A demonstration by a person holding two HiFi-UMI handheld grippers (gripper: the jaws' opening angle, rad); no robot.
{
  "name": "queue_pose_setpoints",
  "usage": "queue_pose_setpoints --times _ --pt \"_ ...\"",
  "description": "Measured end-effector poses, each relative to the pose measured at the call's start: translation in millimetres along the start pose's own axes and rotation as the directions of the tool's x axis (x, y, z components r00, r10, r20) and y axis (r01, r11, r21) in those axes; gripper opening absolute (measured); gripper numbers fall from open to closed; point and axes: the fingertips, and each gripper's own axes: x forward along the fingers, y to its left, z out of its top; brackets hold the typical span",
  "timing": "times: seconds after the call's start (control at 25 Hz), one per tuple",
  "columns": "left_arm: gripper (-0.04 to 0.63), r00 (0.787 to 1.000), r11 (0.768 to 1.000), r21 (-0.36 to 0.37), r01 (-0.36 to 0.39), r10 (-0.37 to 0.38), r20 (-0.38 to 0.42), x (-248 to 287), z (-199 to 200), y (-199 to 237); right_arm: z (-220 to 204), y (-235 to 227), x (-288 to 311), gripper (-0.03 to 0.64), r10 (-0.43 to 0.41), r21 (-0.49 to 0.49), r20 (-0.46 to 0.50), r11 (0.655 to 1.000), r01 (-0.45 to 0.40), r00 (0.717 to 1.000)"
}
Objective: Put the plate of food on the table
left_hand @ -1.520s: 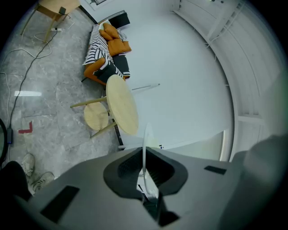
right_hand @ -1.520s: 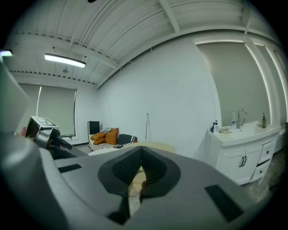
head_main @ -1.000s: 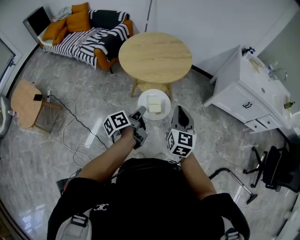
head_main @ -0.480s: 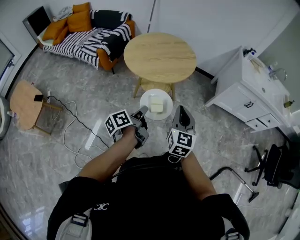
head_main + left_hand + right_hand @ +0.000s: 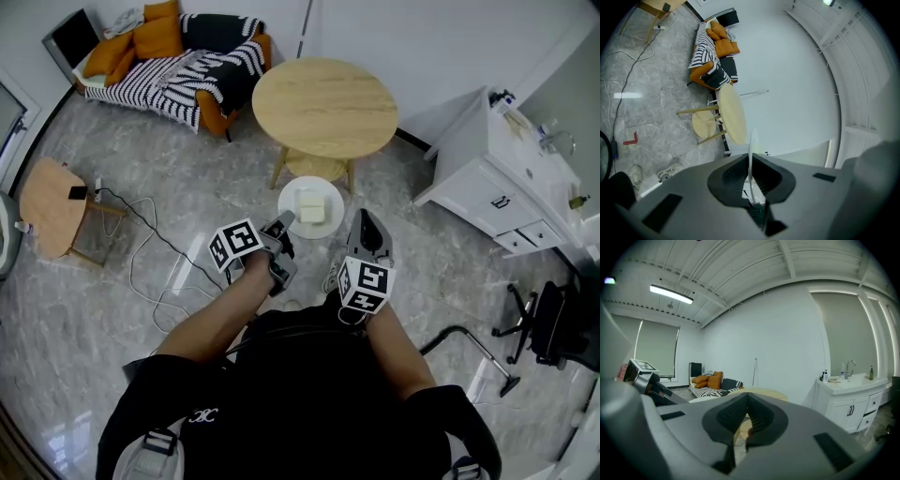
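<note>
Step in hand, as judged: carry phase. The plate (image 5: 330, 226) w/ pale food blocks (image 5: 312, 206) is held over the floor, not yet set on the round wooden desk (image 5: 324, 105). Its near rim is pinched by the left claw (image 5: 282, 226), w/ the plate seen edge-on between the jaws in the left gripper view. The right claw (image 5: 364, 225) is pressed together on nothing, just right of the plate. The desk lies ahead of both claws, beyond the plate. Next, prob.: plate to be carried fwd over the desk edge, kept level, then lowered. Plate is round, so no long axis; face up, reaching fwd from the left claw.
</note>
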Motion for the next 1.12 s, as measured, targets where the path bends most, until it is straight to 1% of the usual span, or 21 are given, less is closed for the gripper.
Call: queue_pose_setpoints --times 0.24,0.52,0.88,1.12 --pt "0.023 1.0 1.0 -0.012 -0.005 0.005 0.014 -1.2 1.7 4.0 2.2 1.4 2.2 0.005 0.02 -0.01 0.007 1.0 -0.02 1.0" --pt "0.023 1.0 1.0 -0.003 0.007 -0.007 0.015 0.8 18.5 5.1 6.5 12.6 13.0 0.005 0.023 -0.012 0.023 1.0 -0.023 0.999" --pt "0.023 1.0 1.0 0.008 -0.006 0.006 0.007 23.1 28.2 10.8 3.7 -1.2 33.6 0.005 0.016 0.012 0.038 1.0 -0.016 0.999" --pt "0.023 1.0 1.0 0.008 -0.014 0.014 0.015 44.5 38.3 9.6 3.1 -9.4 55.3 0.005 0.044 0.024 0.041 0.999 -0.045 0.998"
